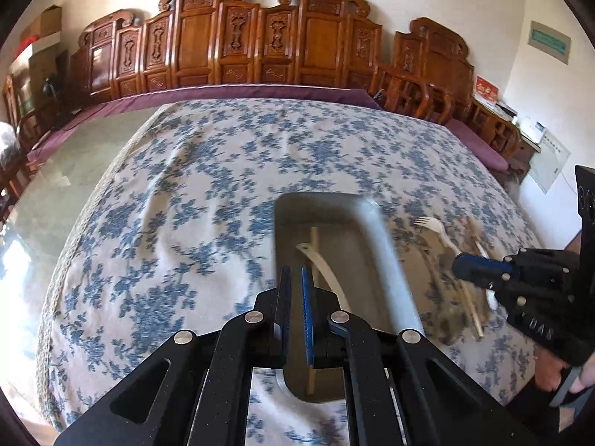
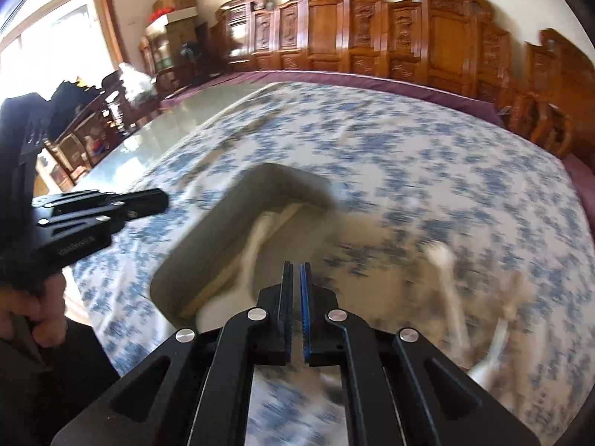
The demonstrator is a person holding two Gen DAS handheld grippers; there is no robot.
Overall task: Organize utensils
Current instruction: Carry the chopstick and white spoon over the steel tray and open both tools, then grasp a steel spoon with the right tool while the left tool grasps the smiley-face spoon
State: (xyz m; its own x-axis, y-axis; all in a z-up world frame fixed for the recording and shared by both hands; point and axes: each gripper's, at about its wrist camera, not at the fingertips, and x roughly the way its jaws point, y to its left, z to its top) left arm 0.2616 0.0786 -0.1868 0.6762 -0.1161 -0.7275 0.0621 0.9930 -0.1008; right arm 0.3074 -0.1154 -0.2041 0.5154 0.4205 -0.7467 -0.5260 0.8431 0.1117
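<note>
A: Where are the utensils sitting right now?

B: Split in two. A grey tray [image 1: 327,208] is lying on the desk's flowered cloth [image 1: 186,186], already holding a pale spoon [image 1: 327,271] and what looks like a wooden stick [image 1: 314,238]. The rest are lying loose on the cloth just right of the tray — a pale fork [image 1: 433,228] and a blurred heap of wooden and white pieces [image 1: 468,297].

A: Tongs?

B: Left tongs [image 1: 295,278] are hanging over the near part of the tray, jaws nearly together, nothing between them. Right tongs [image 2: 295,273] are the same — all but closed, empty, pointing down between the tray and the loose pile. In the left view the right tongs' tip is sitting over the heap; I can't tell if it's touching.

A: How is that fork going to handle?

B: I'm judging it light, thin and fairly stiff, probably plastic — smooth, so likely to slip or pivot in the pads. It's lying flat on soft cloth, so the cloth is giving the pads some room to get under. I'd be taking it mid-handle, across the narrow width, not at the tines. The heap is overlapping, so pulling one piece risks dragging its neighbours.
</note>
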